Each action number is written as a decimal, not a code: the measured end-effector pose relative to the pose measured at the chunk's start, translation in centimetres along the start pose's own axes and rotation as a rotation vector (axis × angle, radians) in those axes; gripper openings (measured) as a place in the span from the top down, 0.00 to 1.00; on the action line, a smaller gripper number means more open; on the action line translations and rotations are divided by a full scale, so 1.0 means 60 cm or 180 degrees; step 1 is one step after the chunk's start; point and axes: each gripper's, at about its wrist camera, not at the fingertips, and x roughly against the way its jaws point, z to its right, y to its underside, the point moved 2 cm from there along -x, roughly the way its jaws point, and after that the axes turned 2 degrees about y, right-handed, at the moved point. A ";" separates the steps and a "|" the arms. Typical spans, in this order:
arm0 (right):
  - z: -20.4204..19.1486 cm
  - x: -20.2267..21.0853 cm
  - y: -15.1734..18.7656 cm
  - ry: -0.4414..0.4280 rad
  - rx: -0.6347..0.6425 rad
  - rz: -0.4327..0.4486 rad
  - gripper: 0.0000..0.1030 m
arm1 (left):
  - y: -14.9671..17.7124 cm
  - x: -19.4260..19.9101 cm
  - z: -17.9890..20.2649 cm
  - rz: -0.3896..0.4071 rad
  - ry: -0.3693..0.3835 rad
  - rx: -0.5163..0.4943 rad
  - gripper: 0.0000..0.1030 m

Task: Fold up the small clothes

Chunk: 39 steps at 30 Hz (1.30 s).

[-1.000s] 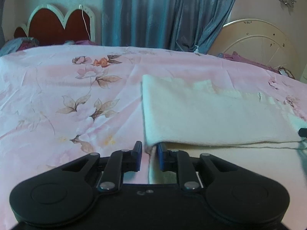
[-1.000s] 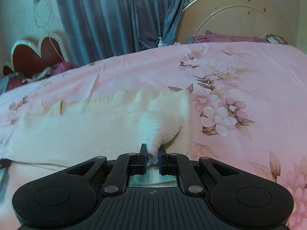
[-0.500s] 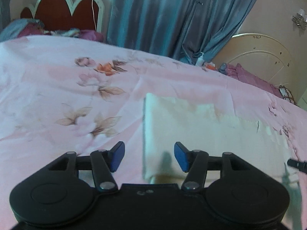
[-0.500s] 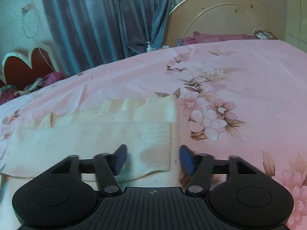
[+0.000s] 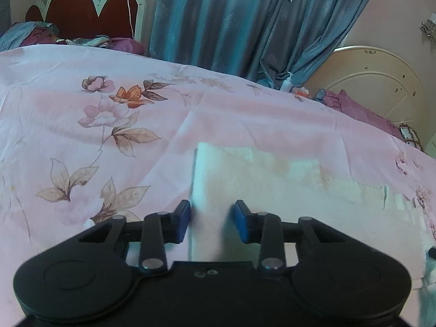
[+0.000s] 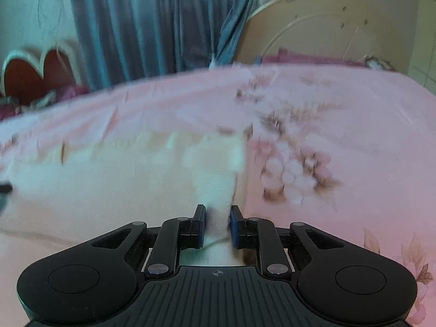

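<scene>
Spread beneath and ahead of both pairs of fingers: a pink bedsheet printed with flowers and leaves, filling most of each view. Beyond the fingers at the far edge, a blue-grey curtain; far ahead and to the left of the left fingers, a dark red scalloped headboard; far ahead and to the right, a cream rounded headboard.

Lying flat on the sheet, a folded cream garment, stretching from between the left fingers off to their right. In the right wrist view, blurred by motion, the same garment reaching from between the right fingers off to their left.

Left gripper: fingers spread apart, blue pads either side of the garment's left edge, the edge running up between them; whether the pads touch the cloth cannot be told.

Right gripper: fingers narrowly parted, with the garment's right corner standing up in the gap between the pads; a sliver of space visible beside each pad, so no firm pinch. Blur too strong for finer detail.
</scene>
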 end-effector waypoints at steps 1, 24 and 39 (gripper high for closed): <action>0.000 -0.001 -0.007 -0.0047 -0.0031 0.0019 0.82 | -0.003 -0.002 0.002 -0.0020 -0.0002 -0.0015 0.64; -0.036 -0.074 -0.037 0.0024 0.0377 0.0014 0.98 | -0.017 -0.015 0.013 0.0179 -0.0169 -0.0119 0.88; -0.003 -0.033 -0.046 -0.0106 0.0079 0.0135 0.44 | -0.012 -0.020 0.014 0.0155 -0.0225 -0.0190 0.85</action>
